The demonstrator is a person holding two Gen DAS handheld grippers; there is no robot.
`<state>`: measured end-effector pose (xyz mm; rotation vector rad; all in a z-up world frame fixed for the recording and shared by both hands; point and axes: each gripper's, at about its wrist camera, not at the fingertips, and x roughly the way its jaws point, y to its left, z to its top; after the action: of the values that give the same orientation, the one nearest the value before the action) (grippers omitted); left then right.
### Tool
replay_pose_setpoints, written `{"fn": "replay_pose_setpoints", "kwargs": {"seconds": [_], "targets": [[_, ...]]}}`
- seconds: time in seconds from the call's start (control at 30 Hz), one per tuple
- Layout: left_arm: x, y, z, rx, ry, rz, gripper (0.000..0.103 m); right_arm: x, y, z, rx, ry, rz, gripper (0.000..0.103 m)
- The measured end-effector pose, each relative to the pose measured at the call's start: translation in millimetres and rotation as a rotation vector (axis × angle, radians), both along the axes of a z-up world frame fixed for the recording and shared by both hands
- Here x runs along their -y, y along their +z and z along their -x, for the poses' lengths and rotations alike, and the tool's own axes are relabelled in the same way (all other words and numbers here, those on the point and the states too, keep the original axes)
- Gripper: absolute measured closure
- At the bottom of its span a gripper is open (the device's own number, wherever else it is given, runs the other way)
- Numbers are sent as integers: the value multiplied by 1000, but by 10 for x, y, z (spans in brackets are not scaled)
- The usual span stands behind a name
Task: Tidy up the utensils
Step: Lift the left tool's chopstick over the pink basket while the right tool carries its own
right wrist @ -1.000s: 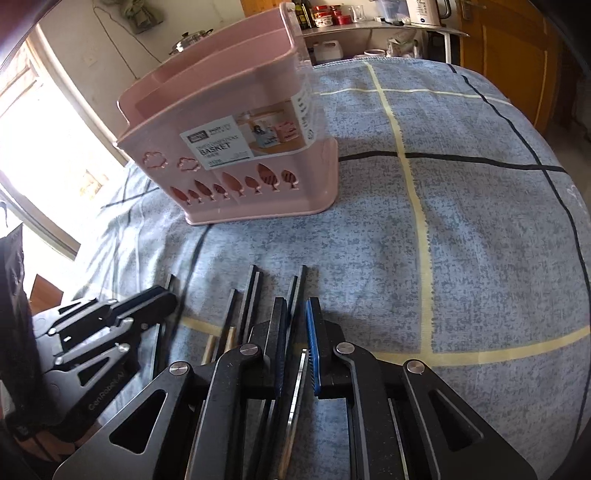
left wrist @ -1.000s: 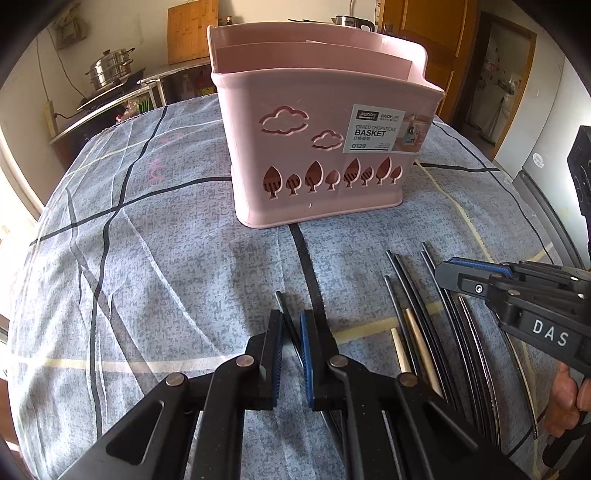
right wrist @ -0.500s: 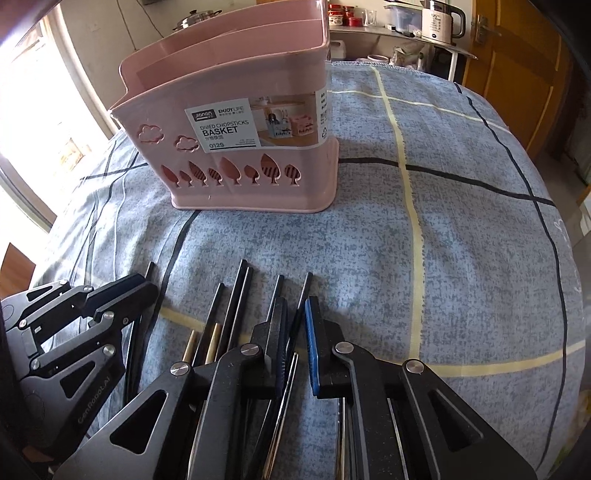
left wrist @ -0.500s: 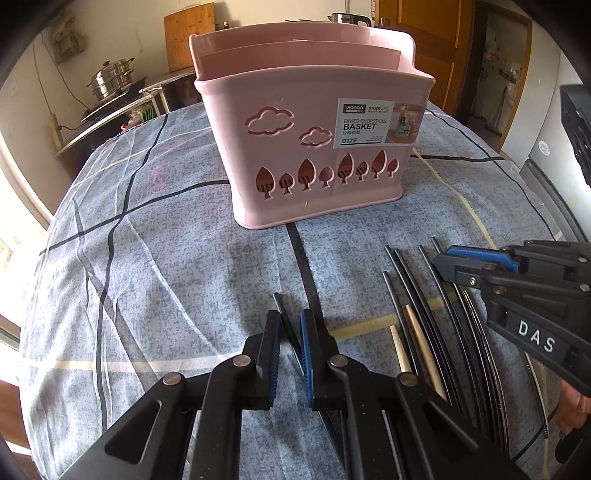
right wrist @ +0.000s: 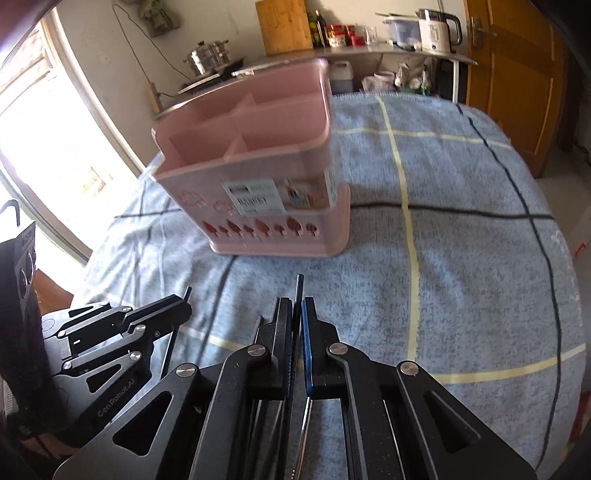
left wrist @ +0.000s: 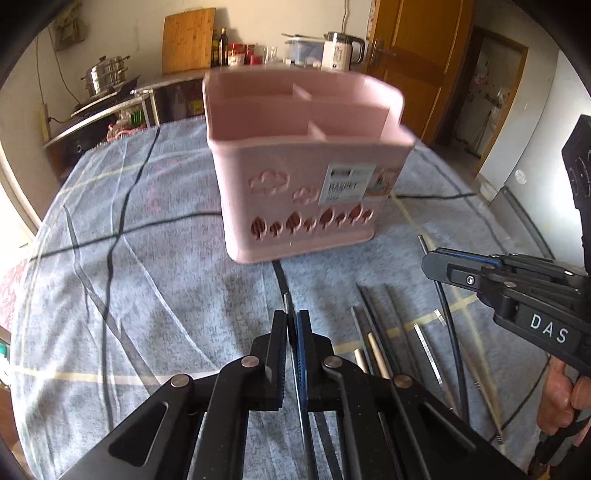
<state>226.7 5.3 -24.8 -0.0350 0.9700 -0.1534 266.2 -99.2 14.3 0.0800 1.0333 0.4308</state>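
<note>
My left tongs [left wrist: 291, 325] pinch one dark chopstick [left wrist: 286, 300], its tip poking out ahead; the right tongs [right wrist: 297, 314] clamp another [right wrist: 299, 286]. Both jaws have just closed. These sticks look light, stiff and slick, so mid-shaft grips risk swivelling. The pink chopstick basket [left wrist: 295, 192] stands ahead on the cloth; spare chopsticks [left wrist: 373, 317] lie between.

We are seeing a blue checked cloth [left wrist: 155, 295] covering the table, a steel steamer pot [left wrist: 103, 75] sitting on the far counter, a wooden cutting board [right wrist: 283, 26] leaning there, and a white kettle [right wrist: 437, 27] standing beside jars.
</note>
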Motion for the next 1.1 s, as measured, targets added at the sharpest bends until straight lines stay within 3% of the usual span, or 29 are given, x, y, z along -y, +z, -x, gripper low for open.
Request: {"fn": "replay_pose_setpoints", "kwargs": {"seconds": [0.33, 0.57, 0.8, 1.1], "targets": [[-150, 835, 138, 178, -13, 41, 99, 58, 707, 116, 170, -2, -63, 99], [-179, 1234, 240, 275, -19, 40, 99, 89, 1064, 216, 280, -1, -77, 99], [-214, 1416, 356, 331, -16, 53, 99, 128, 1237, 336, 348, -3, -70, 99], [-201, 1443, 551, 332, -15, 50, 99, 113, 1279, 554, 363, 23, -43, 99]]}}
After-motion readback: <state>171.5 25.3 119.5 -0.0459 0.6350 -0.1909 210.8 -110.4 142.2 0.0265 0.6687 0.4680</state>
